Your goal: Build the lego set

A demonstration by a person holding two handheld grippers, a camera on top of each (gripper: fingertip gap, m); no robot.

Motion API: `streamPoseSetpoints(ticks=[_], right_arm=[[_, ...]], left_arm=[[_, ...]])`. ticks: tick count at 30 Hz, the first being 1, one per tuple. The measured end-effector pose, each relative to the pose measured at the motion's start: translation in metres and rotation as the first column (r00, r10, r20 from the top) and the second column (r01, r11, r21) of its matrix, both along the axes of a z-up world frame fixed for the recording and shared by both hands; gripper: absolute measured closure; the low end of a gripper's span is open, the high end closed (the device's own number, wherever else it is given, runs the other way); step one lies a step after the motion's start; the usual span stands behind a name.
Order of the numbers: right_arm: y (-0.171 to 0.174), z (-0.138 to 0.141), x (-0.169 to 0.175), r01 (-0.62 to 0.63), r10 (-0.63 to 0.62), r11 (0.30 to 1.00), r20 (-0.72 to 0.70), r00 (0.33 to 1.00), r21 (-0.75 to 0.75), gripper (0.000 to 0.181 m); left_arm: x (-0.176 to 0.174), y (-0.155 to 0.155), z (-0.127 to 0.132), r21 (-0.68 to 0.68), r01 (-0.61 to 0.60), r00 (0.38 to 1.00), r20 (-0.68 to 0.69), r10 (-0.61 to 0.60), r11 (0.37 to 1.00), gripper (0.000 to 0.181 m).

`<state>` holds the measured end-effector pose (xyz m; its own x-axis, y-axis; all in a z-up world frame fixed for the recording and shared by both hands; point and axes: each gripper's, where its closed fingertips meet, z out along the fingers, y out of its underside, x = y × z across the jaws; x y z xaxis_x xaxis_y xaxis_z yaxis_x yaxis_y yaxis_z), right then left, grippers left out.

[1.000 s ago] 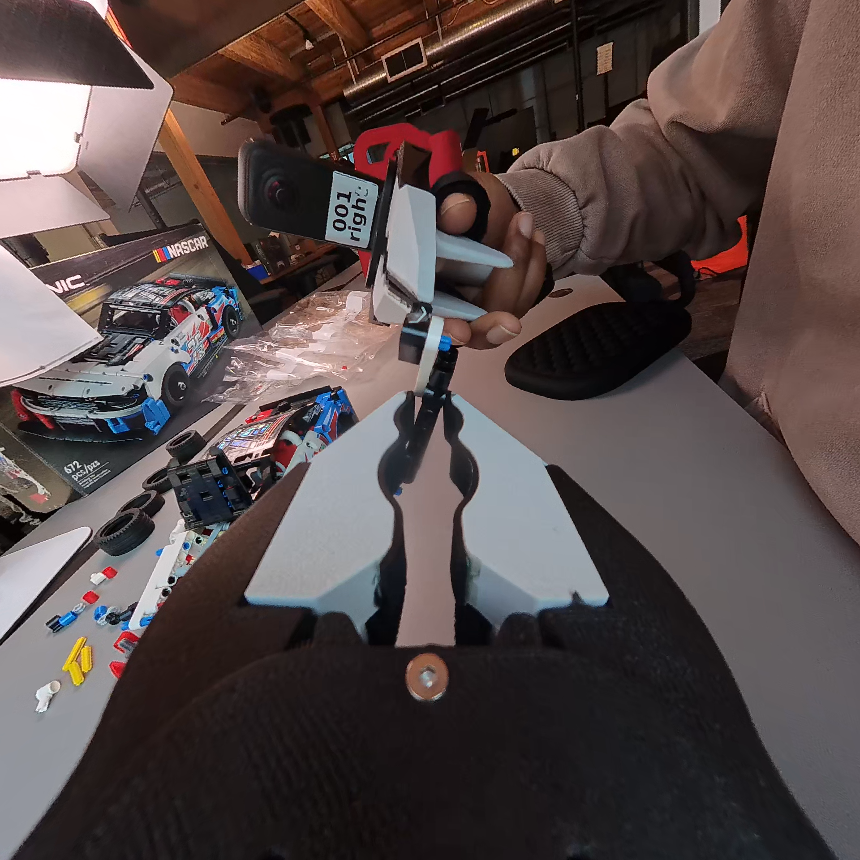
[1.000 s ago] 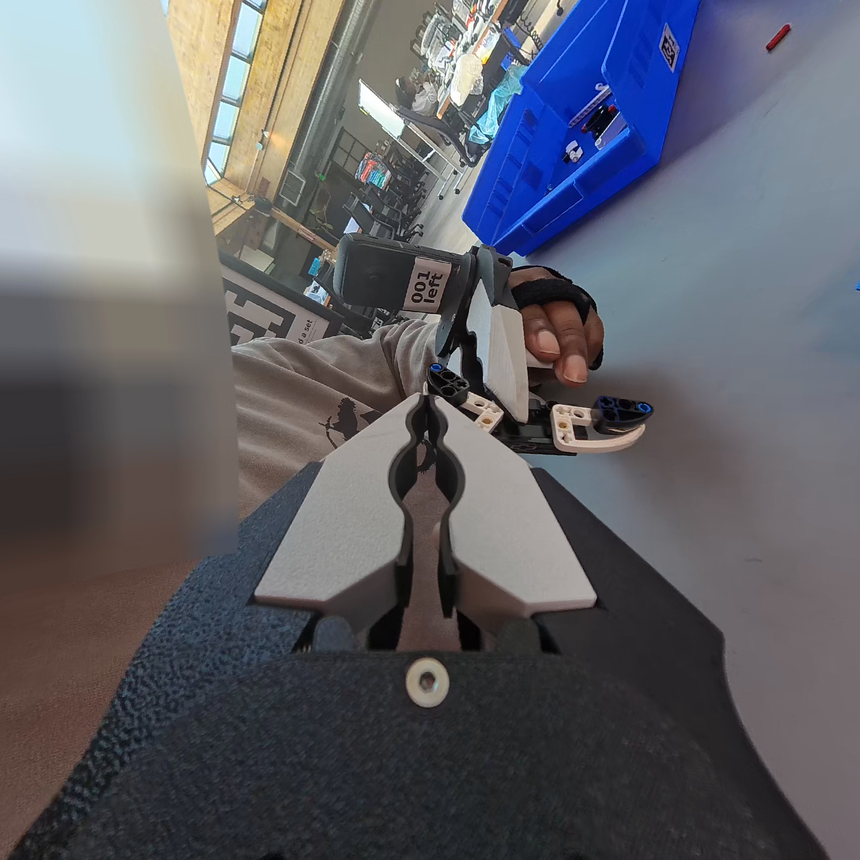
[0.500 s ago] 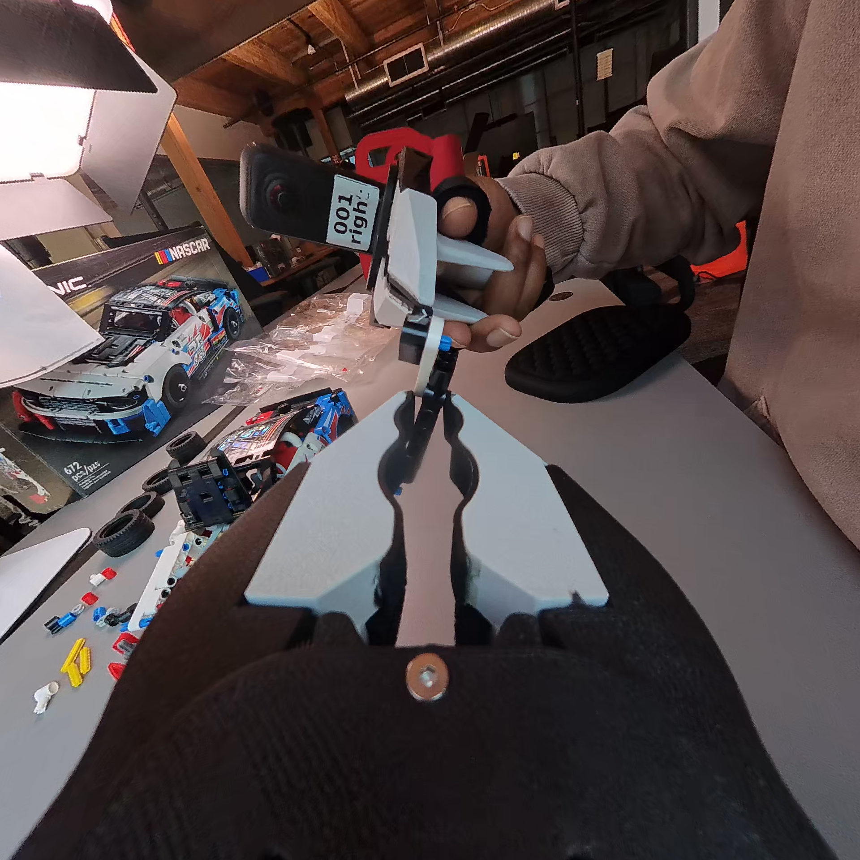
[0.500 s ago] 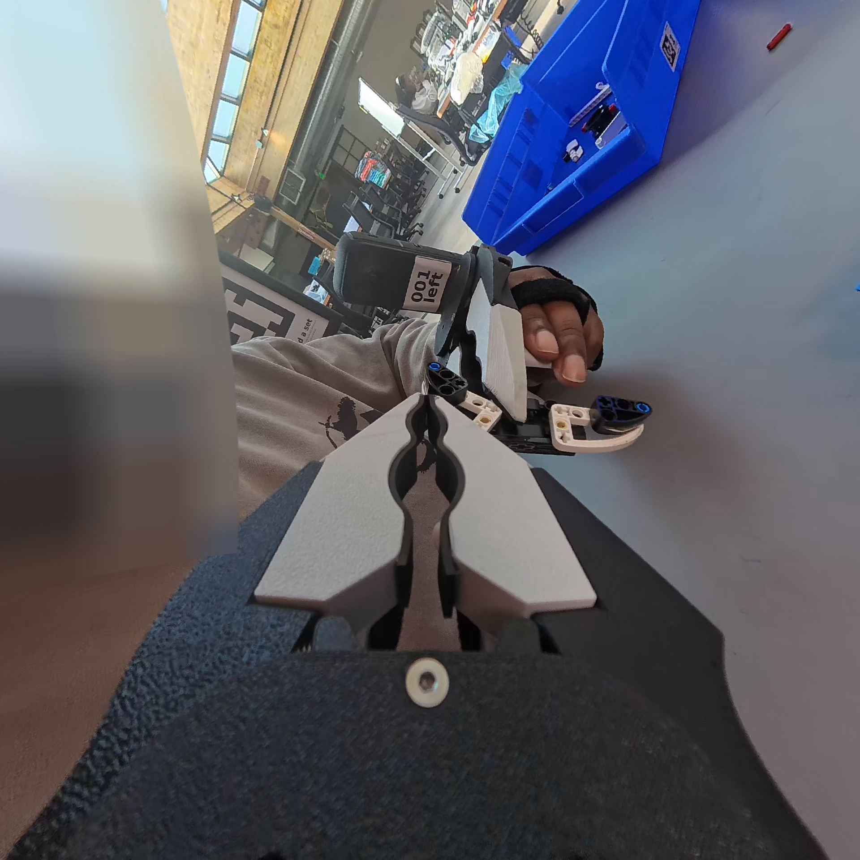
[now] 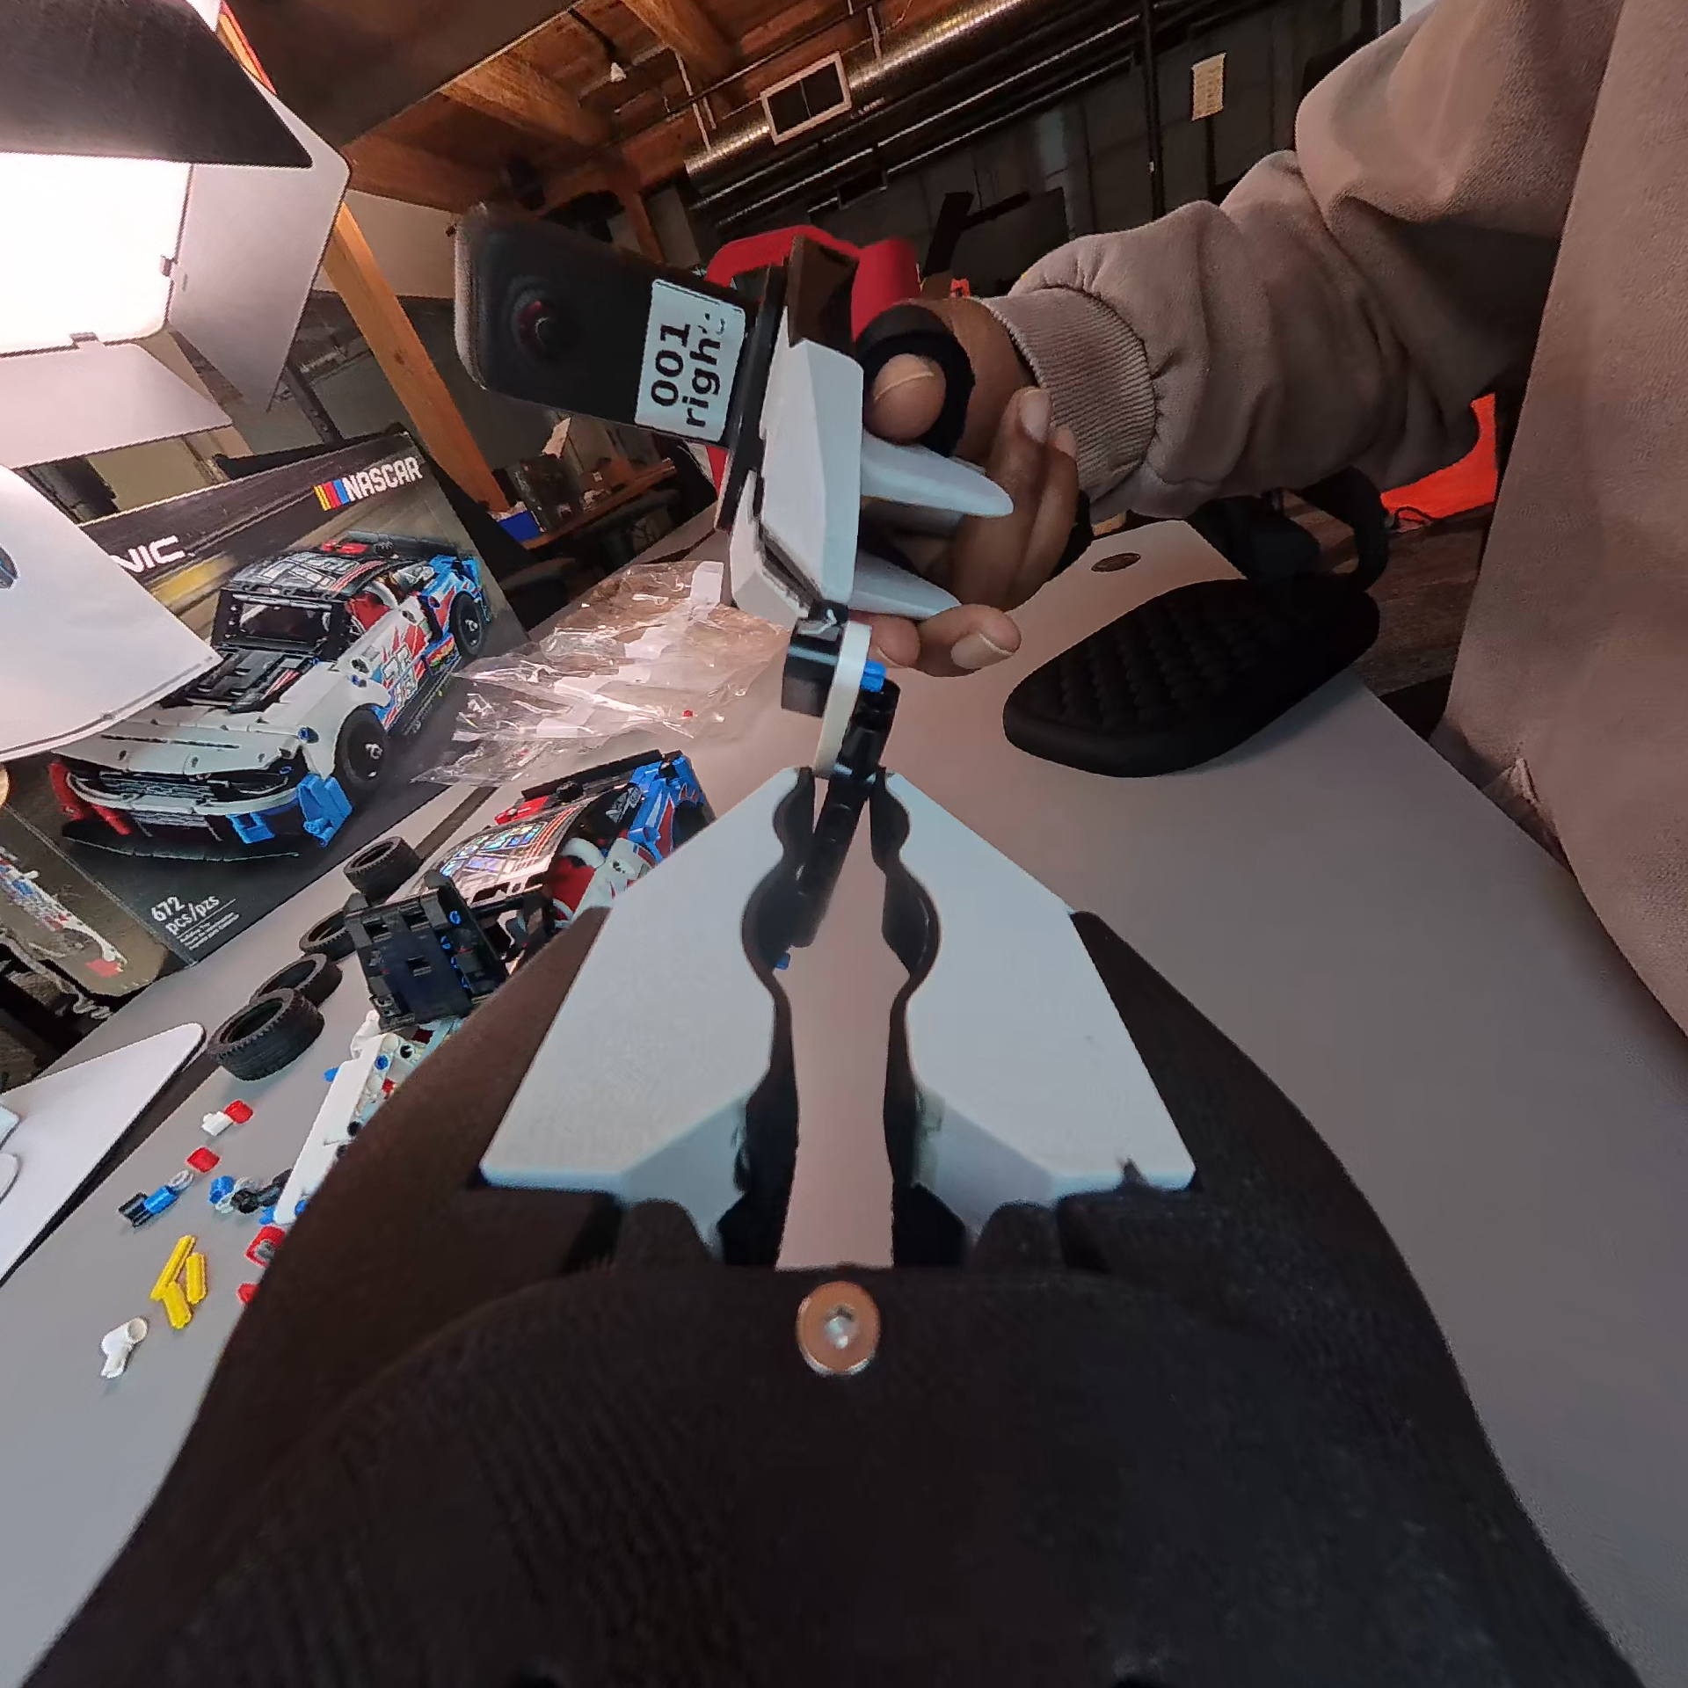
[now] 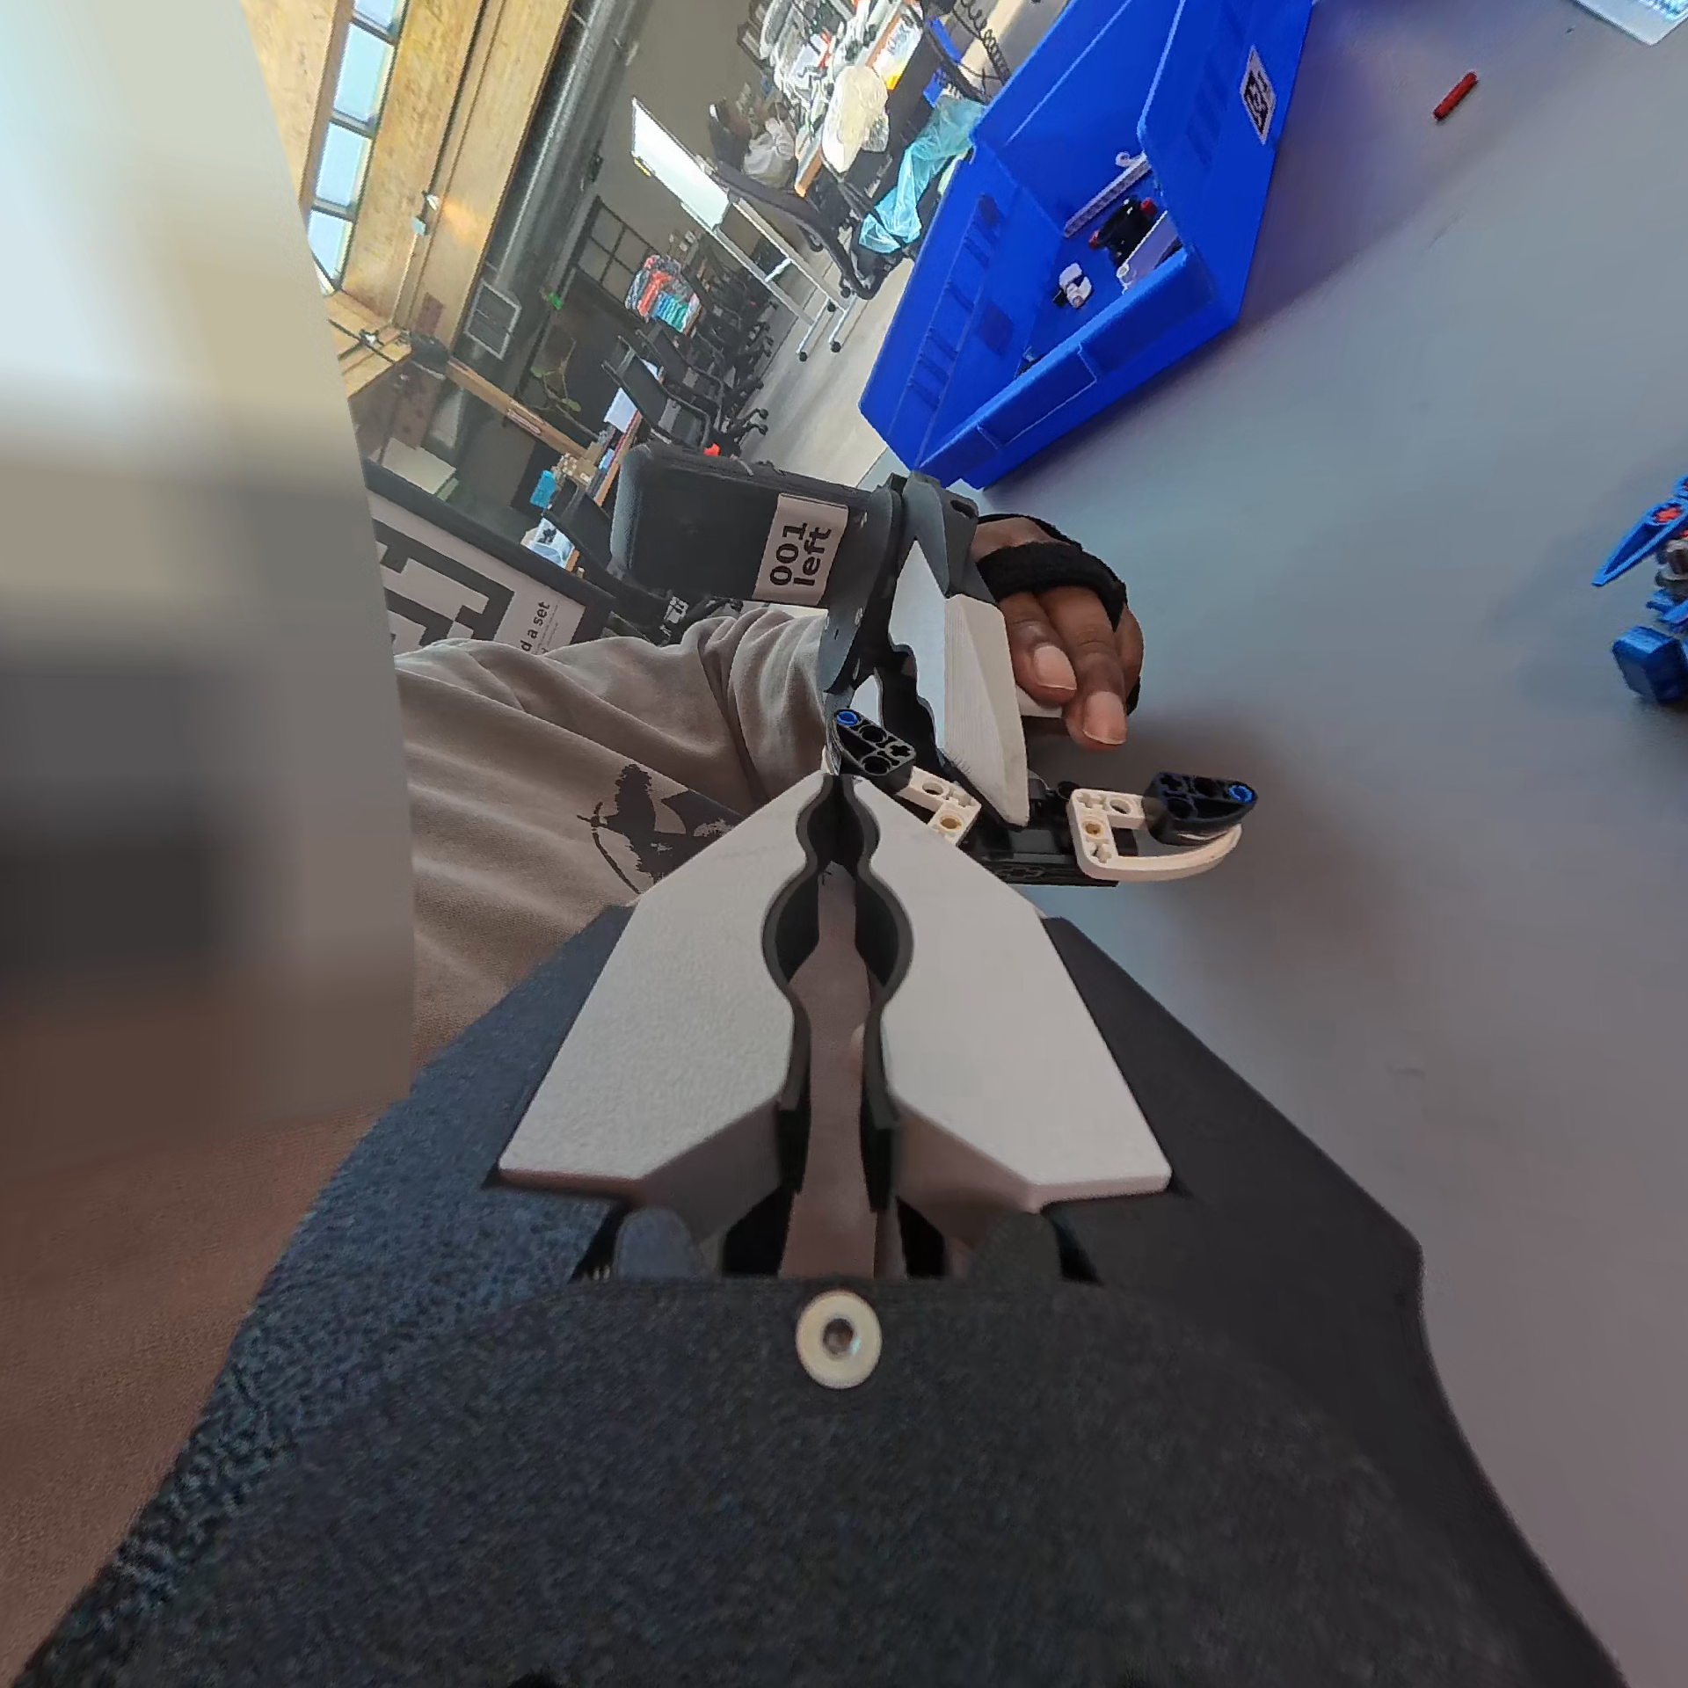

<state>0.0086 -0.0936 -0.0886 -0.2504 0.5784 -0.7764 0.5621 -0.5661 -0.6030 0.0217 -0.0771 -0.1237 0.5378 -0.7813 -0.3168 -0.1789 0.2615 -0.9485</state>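
Observation:
A small lego sub-assembly of black beams, white curved pieces and blue pins [image 6: 1050, 836] is held in the air between both grippers above the grey table [image 5: 1233, 959]. My left gripper [image 5: 836, 781] is shut on its black beam [image 5: 831, 840]; it also shows in the right wrist view [image 6: 982, 731]. My right gripper [image 6: 836, 787] is shut, with its tips pinched at the assembly's near end beside a black piece with a blue pin [image 6: 872, 740]. From the left wrist view the right gripper [image 5: 804, 630] comes down from above onto a white curved piece [image 5: 845, 699].
To the left lie the set's box [image 5: 274, 685], a part-built car [image 5: 566, 840], loose tyres [image 5: 265, 1037], clear bags [image 5: 621, 667] and small loose pieces [image 5: 178, 1279]. A black pad [image 5: 1187, 676] lies far right. A blue bin [image 6: 1096, 237] and blue parts [image 6: 1653, 630] sit beyond. The tips of both grippers are at nearly the same place.

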Motion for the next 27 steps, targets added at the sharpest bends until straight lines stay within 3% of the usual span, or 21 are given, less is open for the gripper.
streamPoseSetpoints(ticks=[27], right_arm=[[0.0021,-0.002,0.0,0.027,-0.029,0.989,0.012,1.0,0.144,0.181]], left_arm=[[-0.0019,0.0034,-0.0013,0.042,-0.046,0.998,-0.048,0.048,0.998,0.172]])
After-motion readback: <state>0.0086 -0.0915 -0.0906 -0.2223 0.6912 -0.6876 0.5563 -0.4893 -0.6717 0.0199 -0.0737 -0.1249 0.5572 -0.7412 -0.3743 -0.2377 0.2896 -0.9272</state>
